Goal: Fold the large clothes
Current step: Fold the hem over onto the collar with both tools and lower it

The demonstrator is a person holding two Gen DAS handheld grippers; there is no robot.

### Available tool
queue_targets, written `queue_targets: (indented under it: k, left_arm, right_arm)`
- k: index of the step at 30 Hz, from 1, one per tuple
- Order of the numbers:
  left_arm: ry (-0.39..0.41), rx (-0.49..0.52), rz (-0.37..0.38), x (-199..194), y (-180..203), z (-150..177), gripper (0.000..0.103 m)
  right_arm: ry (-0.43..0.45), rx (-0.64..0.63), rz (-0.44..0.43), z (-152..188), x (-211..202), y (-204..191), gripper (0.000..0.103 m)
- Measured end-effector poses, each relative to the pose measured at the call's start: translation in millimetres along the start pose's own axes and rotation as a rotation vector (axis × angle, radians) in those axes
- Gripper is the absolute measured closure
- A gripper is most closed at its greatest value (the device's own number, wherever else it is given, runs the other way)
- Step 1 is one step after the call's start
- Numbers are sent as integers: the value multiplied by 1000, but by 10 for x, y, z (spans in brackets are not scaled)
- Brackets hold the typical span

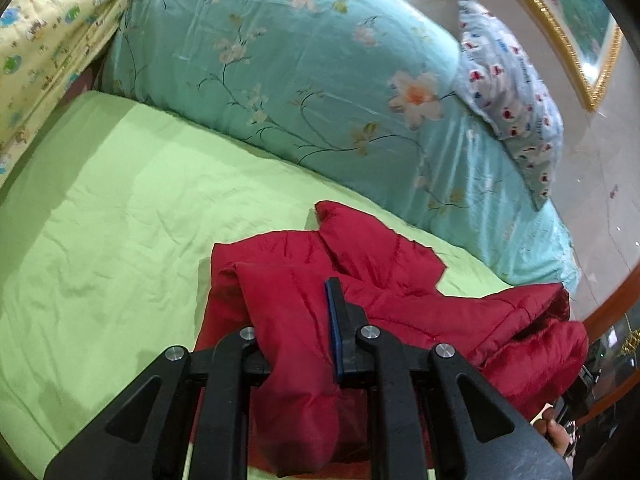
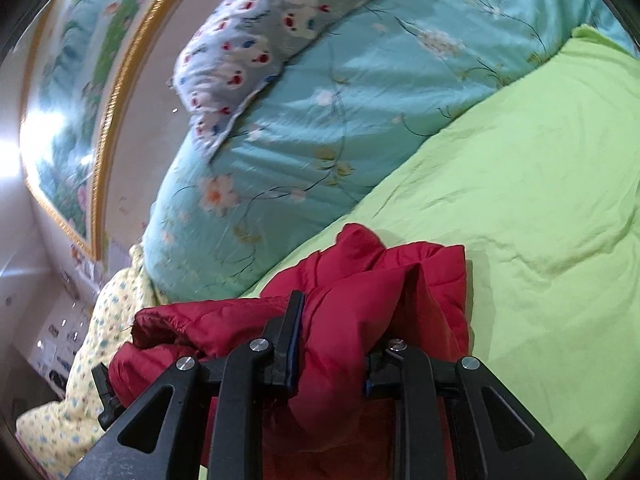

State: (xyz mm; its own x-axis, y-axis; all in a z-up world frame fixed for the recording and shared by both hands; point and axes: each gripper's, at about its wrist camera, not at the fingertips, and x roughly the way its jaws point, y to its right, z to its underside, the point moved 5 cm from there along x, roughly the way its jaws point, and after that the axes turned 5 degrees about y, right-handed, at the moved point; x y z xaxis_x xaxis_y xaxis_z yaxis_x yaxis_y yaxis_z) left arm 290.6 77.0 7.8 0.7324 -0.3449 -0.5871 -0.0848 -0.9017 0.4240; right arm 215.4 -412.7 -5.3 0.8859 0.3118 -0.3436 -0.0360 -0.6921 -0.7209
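The red puffy jacket (image 1: 304,320) lay in a bunched heap on the green sheet (image 1: 120,208) of the bed, in the lower middle of both views. Part of it spilled toward the lower right of the left wrist view, near the edge of the bed.

The left tool (image 1: 298,340) was almost shut, and a thick fold of red cloth sat pinched between its two fingers. One finger, with a blue pad (image 1: 332,328), showed plainly; the other was mostly hidden under the cloth. The right tool (image 2: 332,344) was also nearly shut, clamped on another fat fold of the same jacket (image 2: 360,300). So each tool held its own part of the jacket, with the rest sagging between them.

The step looked like carrying the held edge across to lay the jacket flat or fold it over. To do that well, both tools should travel together at the same speed, so the cloth between them does not twist. They should stay low over the sheet, so the puffy cloth does not flop back. The grip should stay firm, because slippery padded cloth can slide out.

There was plenty of bare green sheet to work on. The blue flowered quilt (image 1: 320,80) and the small pillow (image 1: 512,92) lay behind, in the upper part of the frame, well apart from the jacket. The yellow blanket (image 2: 80,380) sat at the lower left of the right wrist view, near the jacket's loose end.
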Motion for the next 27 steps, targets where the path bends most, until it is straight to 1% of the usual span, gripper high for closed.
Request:
queue_targets:
  k: [5,7,11,17,22,27]
  left_arm:
    - [-24,14,-61,387,-27,-29,87]
    - [-47,9,-84,571,-65,-39,87]
    - [-79,-6,-103,865,-146,-37,86]
    - [-93,1,-129,1169,-190,-44,86]
    - [-111,-27,-125,1382,-258,-79,85]
    - [-132,-61,-96,1443,-297,-143,83]
  right_arm:
    - [7,12,76,-53,331,120,79]
    - [6,6,110,-44,463,165,77]
    - [7,51,146,-25,700,320,77]
    - [22,92,188,8,947,521,77]
    - [32,97,229,17,1154,656,77]
    - [30,77,270,-11,1360,742,77]
